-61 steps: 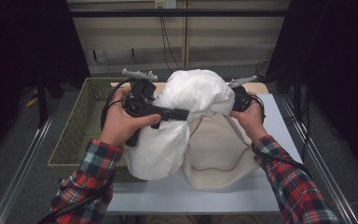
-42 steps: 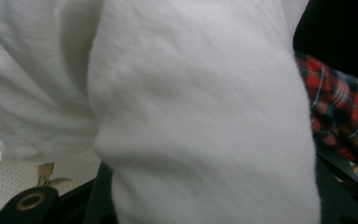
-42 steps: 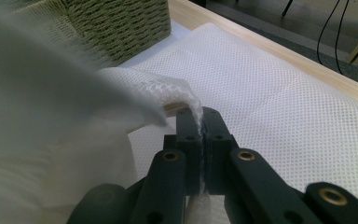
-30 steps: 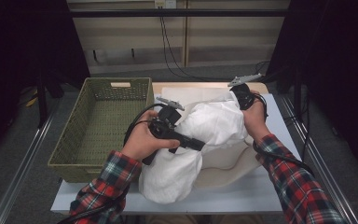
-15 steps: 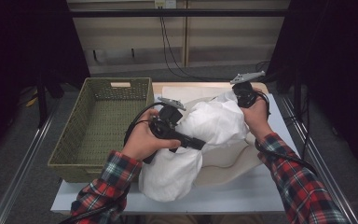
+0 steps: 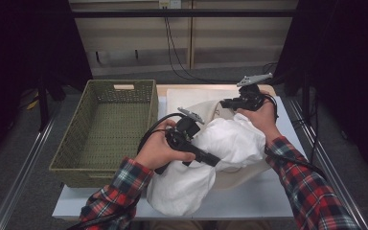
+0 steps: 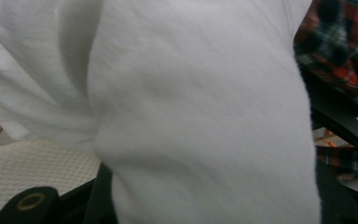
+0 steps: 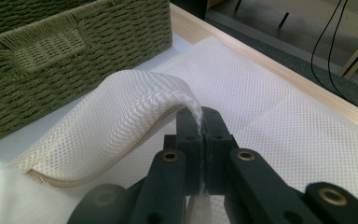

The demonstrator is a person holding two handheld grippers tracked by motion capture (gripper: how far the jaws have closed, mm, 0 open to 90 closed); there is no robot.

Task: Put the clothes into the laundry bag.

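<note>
So the white garment, a soft bunched-up piece of clothing, is sitting half in the mouth of a cream mesh laundry bag in the middle of the desk, with its lower end spilling over the bag's front edge toward the person. Looks to me like the whole setup is about stuffing it in: one side holds the bag open, the other shoves the cloth.

The right claw is clamped tight on the bag's rim, a thin fold of mesh pinched between the pads, lifting that edge so it arches up off the desk. That makes sense, since a floppy mesh bag would otherwise just collapse flat and give you no opening. The right hand sits at the far side of the bag, wrist bent, claw pointing back toward the basket.

The left claw is buried in the garment, jaws partway apart with a thick wad of white fabric between them, so I read it as gripping the cloth. The left hand comes in low from the near-left, the forearm angled across, claw pointing right into the bundle.

The green woven basket sits just left of the bag, nothing in it.
</note>
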